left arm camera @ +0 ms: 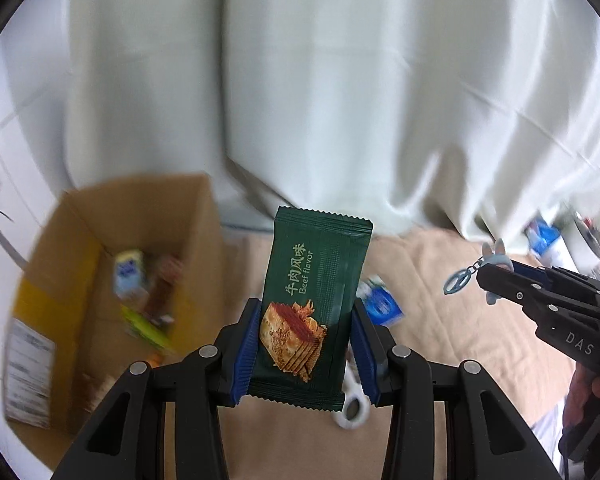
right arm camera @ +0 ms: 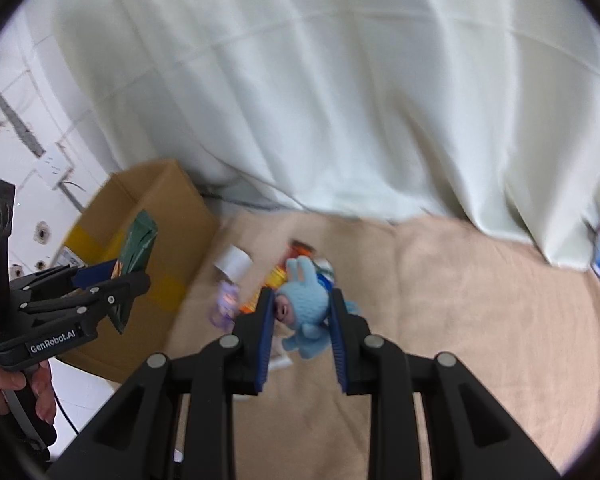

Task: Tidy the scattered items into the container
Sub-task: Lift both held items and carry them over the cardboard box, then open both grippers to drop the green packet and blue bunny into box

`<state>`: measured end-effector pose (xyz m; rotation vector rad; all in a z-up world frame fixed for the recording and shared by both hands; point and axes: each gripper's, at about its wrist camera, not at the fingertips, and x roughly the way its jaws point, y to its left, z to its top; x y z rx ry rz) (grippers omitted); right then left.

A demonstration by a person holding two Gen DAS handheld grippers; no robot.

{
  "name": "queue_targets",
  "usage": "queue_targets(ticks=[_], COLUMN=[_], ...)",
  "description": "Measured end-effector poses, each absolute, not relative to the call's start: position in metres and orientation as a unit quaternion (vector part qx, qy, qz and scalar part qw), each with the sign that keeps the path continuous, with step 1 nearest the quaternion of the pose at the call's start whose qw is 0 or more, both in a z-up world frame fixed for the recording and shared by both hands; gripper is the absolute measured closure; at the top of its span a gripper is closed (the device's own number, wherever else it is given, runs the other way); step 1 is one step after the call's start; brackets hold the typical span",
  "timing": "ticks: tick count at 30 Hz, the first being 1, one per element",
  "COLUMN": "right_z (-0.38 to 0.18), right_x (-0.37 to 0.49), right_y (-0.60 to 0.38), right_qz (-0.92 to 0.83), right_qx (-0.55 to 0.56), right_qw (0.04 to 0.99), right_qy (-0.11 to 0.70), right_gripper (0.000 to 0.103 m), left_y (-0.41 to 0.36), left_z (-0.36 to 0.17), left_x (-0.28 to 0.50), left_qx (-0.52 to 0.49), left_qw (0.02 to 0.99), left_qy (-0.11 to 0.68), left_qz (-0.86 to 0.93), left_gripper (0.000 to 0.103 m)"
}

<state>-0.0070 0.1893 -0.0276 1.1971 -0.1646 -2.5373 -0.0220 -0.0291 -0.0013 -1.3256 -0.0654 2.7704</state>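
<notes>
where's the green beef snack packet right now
The green beef snack packet is clamped upright in the left gripper, held above the beige cloth just right of the open cardboard box.

Two matte black handheld grippers with blue-padded jaws.

Left gripper [left arm camera: 305, 344]: built of angular black linkage arms, joined by round silver pins, tipped with ribbed blue pads; seen from the right wrist view, lettered "GenRobot.AI" in white along the side, fitted with small silver screws, trailed by a thin black cable below the handle. Right gripper [right arm camera: 300, 322]: shaped alike, with the same silver pivots and ribbed blue pads; marked "DAS" in pale letters on its flank in the left wrist view.
</notes>
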Motion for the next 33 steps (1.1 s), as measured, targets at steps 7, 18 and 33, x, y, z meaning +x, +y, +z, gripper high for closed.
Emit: queue_targets(ticks=[7, 18, 33], right_z=[0.017, 0.043, -0.001], right_x=[-0.038, -0.072, -0.079], right_y=[0.122, -0.009, -0.101], right_qz=[-0.899, -0.876, -0.829], right_qx=[0.373, 0.345, 0.397], right_qw=[0.228, 0.336, 0.388], right_qy=[-0.020, 0.026, 0.072], right_gripper=[0.073, 0.073, 0.073], left_y=[-0.100, -0.218, -0.249], left_z=[0.030, 0.026, -0.031], left_x=[-0.023, -0.005, 0.004], left_qx=[-0.396, -0.392, -0.428], left_qw=[-0.034, -0.136, -0.154], left_qy=[-0.024, -0.055, -0.088], left_qz=[0.917, 0.908, 0.886], left_gripper=[0.059, 0.059, 0.059])
